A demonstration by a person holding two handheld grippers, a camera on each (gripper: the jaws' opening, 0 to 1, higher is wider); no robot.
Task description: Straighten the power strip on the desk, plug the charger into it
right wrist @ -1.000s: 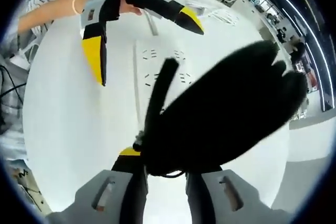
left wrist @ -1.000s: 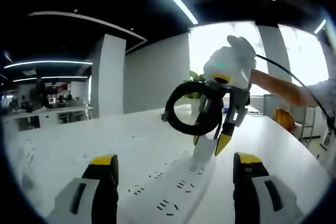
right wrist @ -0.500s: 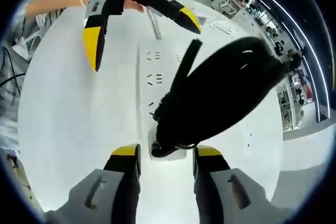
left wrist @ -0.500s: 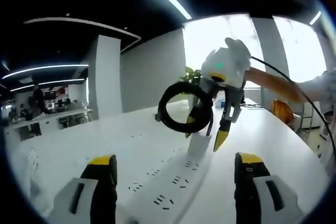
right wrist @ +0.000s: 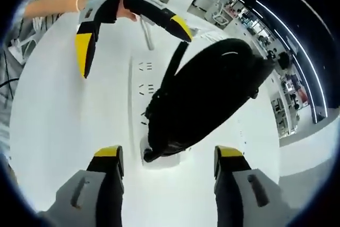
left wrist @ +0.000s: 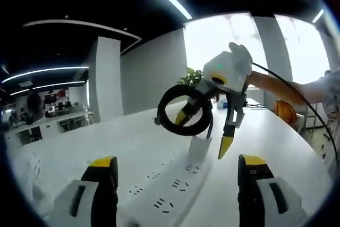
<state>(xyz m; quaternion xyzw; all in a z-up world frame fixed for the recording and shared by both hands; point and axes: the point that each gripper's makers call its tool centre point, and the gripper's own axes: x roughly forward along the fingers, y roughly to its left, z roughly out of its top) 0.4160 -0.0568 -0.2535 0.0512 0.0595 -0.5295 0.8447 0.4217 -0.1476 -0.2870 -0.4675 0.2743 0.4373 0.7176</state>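
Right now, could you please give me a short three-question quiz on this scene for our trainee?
1. True or false: the right gripper is clamped shut on the charger.
2. The black cable coil is: A) spread flat across the desk; B) bundled at the charger, which stands on the power strip; C) held by the left gripper.
3. In one word, how do the left gripper's jaws stand?

Key: 1 false, its jaws are apart on either side of the charger; 2 B; 3 open.
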